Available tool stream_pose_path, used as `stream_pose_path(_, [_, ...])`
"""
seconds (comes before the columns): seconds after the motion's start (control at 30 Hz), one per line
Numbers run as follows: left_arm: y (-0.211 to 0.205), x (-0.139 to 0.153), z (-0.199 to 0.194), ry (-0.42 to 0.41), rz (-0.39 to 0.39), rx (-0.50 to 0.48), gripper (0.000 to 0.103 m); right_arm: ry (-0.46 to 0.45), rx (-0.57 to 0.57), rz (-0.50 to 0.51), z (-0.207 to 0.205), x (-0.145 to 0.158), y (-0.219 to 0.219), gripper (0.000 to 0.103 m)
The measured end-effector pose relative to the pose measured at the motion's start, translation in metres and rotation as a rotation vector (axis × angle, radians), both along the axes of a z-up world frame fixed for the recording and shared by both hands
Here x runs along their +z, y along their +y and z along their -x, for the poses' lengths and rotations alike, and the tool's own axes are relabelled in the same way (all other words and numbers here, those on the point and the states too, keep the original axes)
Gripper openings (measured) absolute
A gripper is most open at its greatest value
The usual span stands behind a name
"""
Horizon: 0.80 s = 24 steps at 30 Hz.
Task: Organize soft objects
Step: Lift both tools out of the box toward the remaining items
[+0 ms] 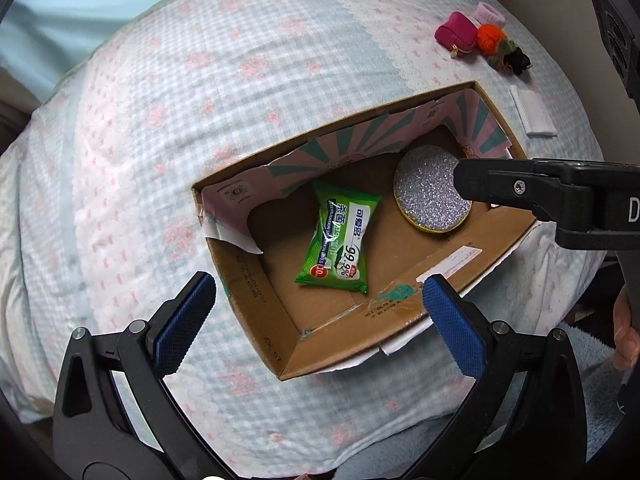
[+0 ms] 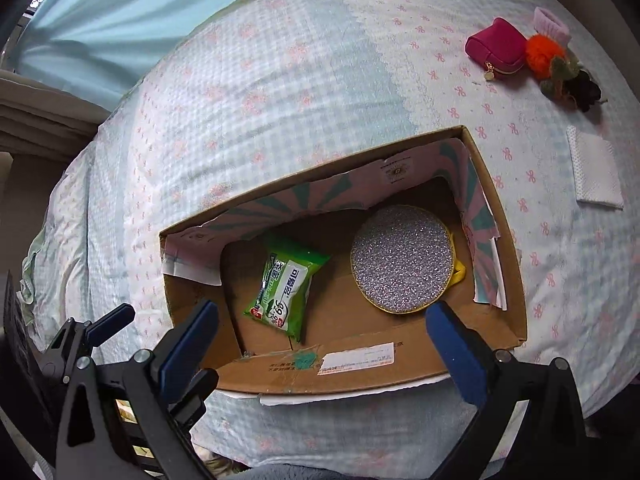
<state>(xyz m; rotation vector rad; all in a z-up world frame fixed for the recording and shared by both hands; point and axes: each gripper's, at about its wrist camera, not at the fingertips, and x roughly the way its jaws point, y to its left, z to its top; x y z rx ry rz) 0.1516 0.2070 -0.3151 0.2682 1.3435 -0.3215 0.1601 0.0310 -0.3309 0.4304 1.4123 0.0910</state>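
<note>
Well, pouch & pompom beyond box, unobstructed.

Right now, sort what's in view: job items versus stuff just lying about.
Job: box; wipes and glitter pad inside it; pouch, pompom, pink band, dark scrunchie, white cloth outside it.
Lying about: bedspread, curtain.

A bedroom in a home, probably. A quilted bedspread with pink bows covers a bed, and pale blue curtains hang behind; a magenta pouch and hair ties lie about
</note>
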Motion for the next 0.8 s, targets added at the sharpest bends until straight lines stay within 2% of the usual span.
stream_pose_path(0.1, [0.002,0.021,0.010,-0.039,0.015,0.014,0.103,-0.036,0.036,0.028,0.007,0.020,0.003,0.103])
stream_pose_path(0.2, [0.002,0.052,0.021,-0.101,0.048,0.038,0.103,-0.091,0.073,0.103,0.019,0.051,-0.002,0.103])
stream_pose_path(0.33, [-0.008,0.097,0.034,-0.202,0.072,0.060,0.103,-0.210,0.040,0.156,0.043,0.099,-0.026,0.103])
stream_pose_path(0.47, [-0.029,0.139,0.047,-0.303,0.093,0.076,0.103,-0.298,-0.032,0.237,0.070,0.141,-0.065,0.103])
stream_pose_path(0.57, [-0.055,0.161,0.057,-0.357,0.102,0.080,0.103,-0.353,-0.085,0.260,0.088,0.167,-0.102,0.103])
stream_pose_path(0.8, [-0.134,0.185,0.061,-0.411,0.095,0.095,0.103,-0.462,-0.143,0.272,0.120,0.202,-0.191,0.103])
